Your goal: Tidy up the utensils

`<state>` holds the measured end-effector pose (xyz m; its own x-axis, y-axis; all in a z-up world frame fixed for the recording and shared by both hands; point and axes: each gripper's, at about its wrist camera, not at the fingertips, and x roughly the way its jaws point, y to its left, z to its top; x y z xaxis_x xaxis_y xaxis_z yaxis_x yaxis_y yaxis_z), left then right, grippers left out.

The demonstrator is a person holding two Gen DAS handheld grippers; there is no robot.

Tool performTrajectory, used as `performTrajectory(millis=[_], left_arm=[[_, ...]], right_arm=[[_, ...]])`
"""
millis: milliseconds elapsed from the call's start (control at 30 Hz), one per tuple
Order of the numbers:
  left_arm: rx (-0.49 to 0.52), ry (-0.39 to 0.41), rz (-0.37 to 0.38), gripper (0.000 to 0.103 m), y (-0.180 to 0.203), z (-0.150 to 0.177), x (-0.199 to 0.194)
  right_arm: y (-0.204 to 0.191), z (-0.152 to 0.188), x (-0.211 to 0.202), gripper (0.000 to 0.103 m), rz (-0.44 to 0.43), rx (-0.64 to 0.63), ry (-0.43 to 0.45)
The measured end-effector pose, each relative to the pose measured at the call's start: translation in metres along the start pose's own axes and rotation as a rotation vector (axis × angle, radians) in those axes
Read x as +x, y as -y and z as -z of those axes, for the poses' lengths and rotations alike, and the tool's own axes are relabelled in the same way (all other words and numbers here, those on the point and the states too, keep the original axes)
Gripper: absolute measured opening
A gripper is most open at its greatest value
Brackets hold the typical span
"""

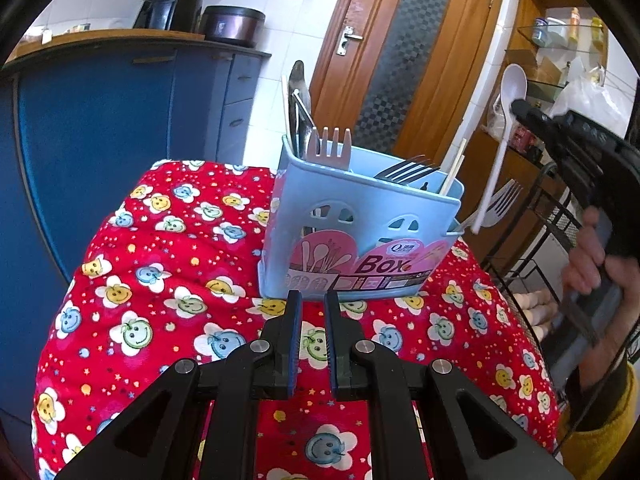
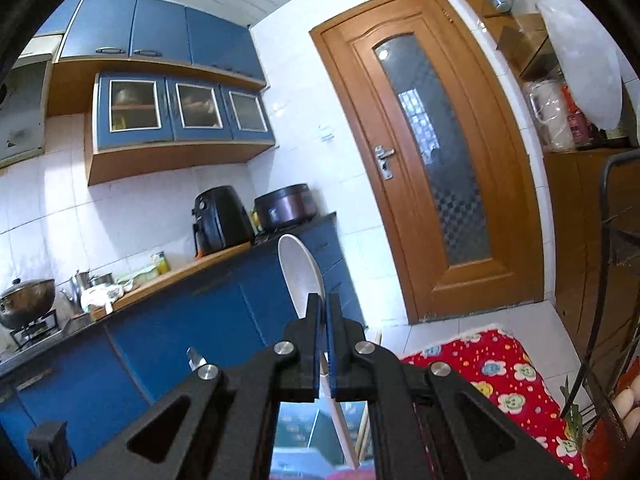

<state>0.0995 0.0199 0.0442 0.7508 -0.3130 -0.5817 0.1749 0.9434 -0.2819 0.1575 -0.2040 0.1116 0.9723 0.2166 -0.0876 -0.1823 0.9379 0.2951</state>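
Note:
A light blue utensil box point(image 1: 360, 220) stands on the red flower-print cloth point(image 1: 168, 280). In it are a pink fork point(image 1: 329, 145), dark forks point(image 1: 408, 169), chopsticks point(image 1: 454, 168) and taller utensils at the back left. My left gripper point(image 1: 313, 300) hovers just in front of the box, its jaws a narrow gap apart with nothing between them. My right gripper point(image 2: 325, 308) is shut on a white plastic spoon point(image 2: 300, 272). It holds the spoon point(image 1: 505, 120) bowl-up in the air to the right of the box. A pale fork point(image 1: 500, 202) leans at the box's right corner.
A black wire rack point(image 1: 560, 216) with eggs stands close to the right of the cloth. Blue cabinets point(image 1: 120, 128) with a black air fryer point(image 1: 170, 2) and a pot line the left. A wooden door point(image 1: 404, 60) is behind. A person's hand point(image 1: 592, 256) grips the right tool.

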Motion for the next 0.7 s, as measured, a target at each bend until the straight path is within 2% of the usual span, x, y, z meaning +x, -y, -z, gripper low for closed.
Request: performTrajectory(millis=[100,233,433,500,567,700], left_arm=[[-0.008,-0.002,0.001,0.011,-0.003,0.001,0.001],[-0.013,-0.006,0.004,0.011,-0.005,0.002,0.003],[-0.012,-0.010,0.005,0.011,-0.005,0.004,0.003],[-0.012,-0.009,0.007,0.011,-0.005,0.005,0.002],[-0.011,-0.007,0.007,0.011,-0.004,0.005,0.001],[-0.005,-0.001,0.010,0.011,0.000,0.005,-0.004]], right_arm=[[-0.002,0.004,0.013,0.004,0.029,-0.023,-0.002],[0.000,0.019,0.027,0.004,0.050,-0.038,-0.055],[0.005,0.032,0.027,0.006,0.043,-0.051,-0.132],[0.004,0.032,0.022,0.011,0.042,-0.054,-0.145],[0.002,0.032,0.016,0.026,0.028,-0.059,-0.155],[0.000,0.028,0.000,0.028,0.001,-0.038,-0.176]])
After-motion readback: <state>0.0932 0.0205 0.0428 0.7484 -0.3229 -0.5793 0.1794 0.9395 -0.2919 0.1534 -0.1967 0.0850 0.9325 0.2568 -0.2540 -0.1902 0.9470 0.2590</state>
